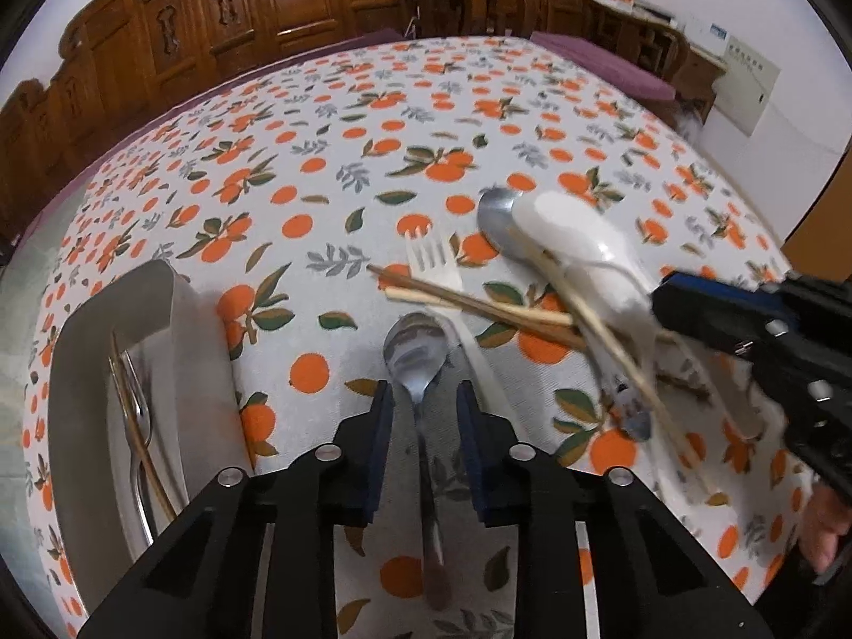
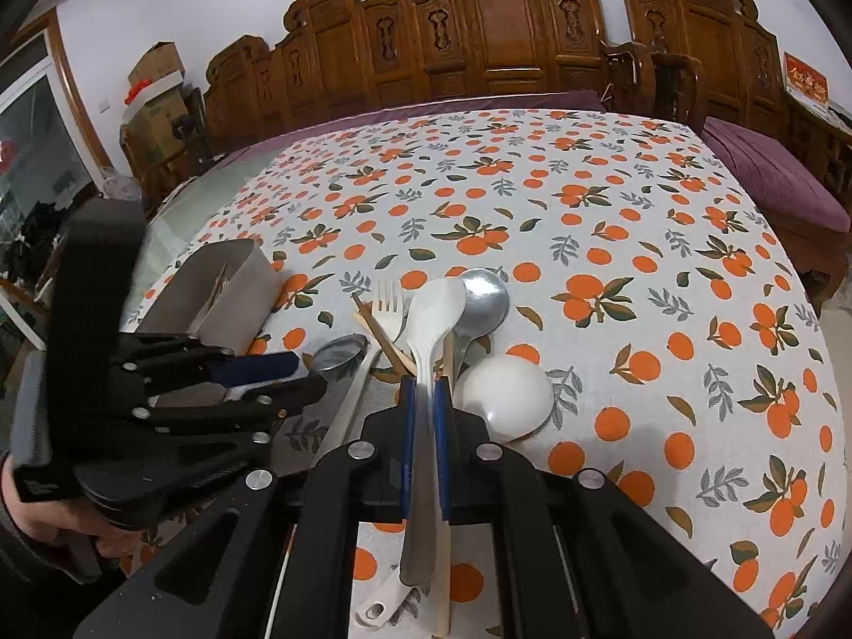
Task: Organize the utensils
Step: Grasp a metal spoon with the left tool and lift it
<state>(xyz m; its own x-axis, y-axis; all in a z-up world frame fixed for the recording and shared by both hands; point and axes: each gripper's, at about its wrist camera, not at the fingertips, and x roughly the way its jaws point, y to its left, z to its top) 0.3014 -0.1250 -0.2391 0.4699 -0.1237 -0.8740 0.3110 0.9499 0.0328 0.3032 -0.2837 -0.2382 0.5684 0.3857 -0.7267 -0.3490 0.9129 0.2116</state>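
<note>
My left gripper [image 1: 424, 399] is open, its fingers either side of a small steel spoon [image 1: 415, 357] that lies on the cloth; it also shows in the right wrist view [image 2: 298, 373]. My right gripper [image 2: 423, 391] is shut on the handle of a white rice paddle [image 2: 434, 309], held above the pile; the paddle shows blurred in the left wrist view [image 1: 575, 234]. Under it lie a white fork [image 1: 434, 261], wooden chopsticks [image 1: 479, 303] and a large steel spoon [image 2: 482, 298]. A white ladle [image 2: 503, 394] lies beside my right gripper.
A grey metal utensil holder [image 1: 144, 309] lies at the left with a steel fork [image 1: 136, 415] and a chopstick inside; it also shows in the right wrist view [image 2: 234, 287]. An orange-print cloth [image 2: 639, 266] covers the table. Carved wooden chairs [image 2: 506, 37] stand behind.
</note>
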